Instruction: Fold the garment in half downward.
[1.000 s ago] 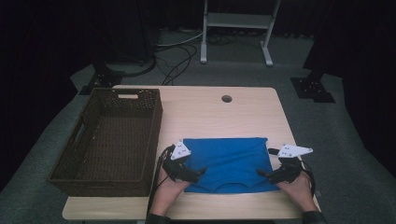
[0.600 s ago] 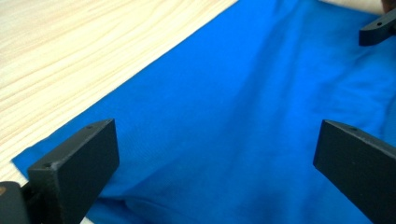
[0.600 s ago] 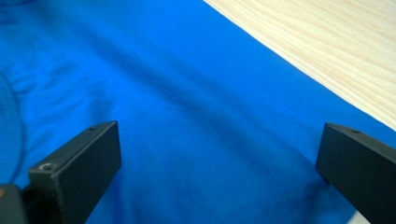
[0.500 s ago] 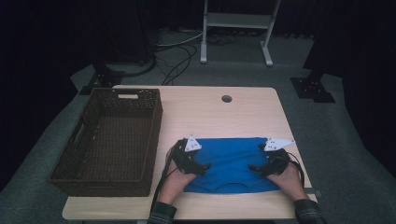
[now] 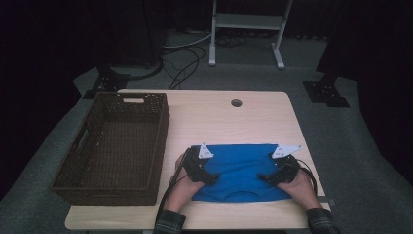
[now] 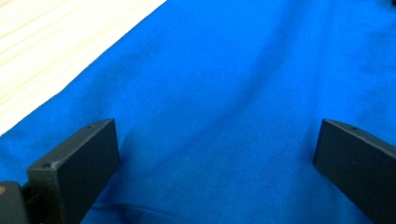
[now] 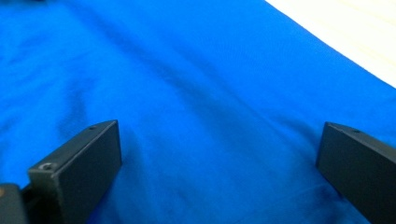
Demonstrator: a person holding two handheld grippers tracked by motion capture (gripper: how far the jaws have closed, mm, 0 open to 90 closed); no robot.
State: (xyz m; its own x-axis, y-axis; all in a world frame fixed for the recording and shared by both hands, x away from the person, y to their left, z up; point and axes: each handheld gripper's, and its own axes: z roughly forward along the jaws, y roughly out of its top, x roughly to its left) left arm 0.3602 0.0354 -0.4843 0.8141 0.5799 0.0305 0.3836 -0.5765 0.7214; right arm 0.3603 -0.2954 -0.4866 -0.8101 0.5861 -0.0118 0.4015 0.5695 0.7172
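Both claws, left (image 5: pixel 210 176) and right (image 5: pixel 265 177), rest spread wide on the blue T-shirt (image 5: pixel 238 165) lying flat on the worktop (image 5: pixel 219 117); closing carelessly could pinch two layers, bunching the fold.

Bright, solid blue on the cloth (image 5: pixel 238 170), no print or stripe anywhere on it, and it lies on a pale, light-wood table (image 5: pixel 214 117) with a faint grain. Dark brown weave all over the wicker basket (image 5: pixel 114 146), while the left gripper (image 5: pixel 207 174) and the right gripper (image 5: pixel 270 176) are black, each topped by a light grey three-cornered plate. Dark plaid on both of the person's sleeves (image 5: pixel 171 223), and grey carpet on the floor (image 5: pixel 350 141) around the table.
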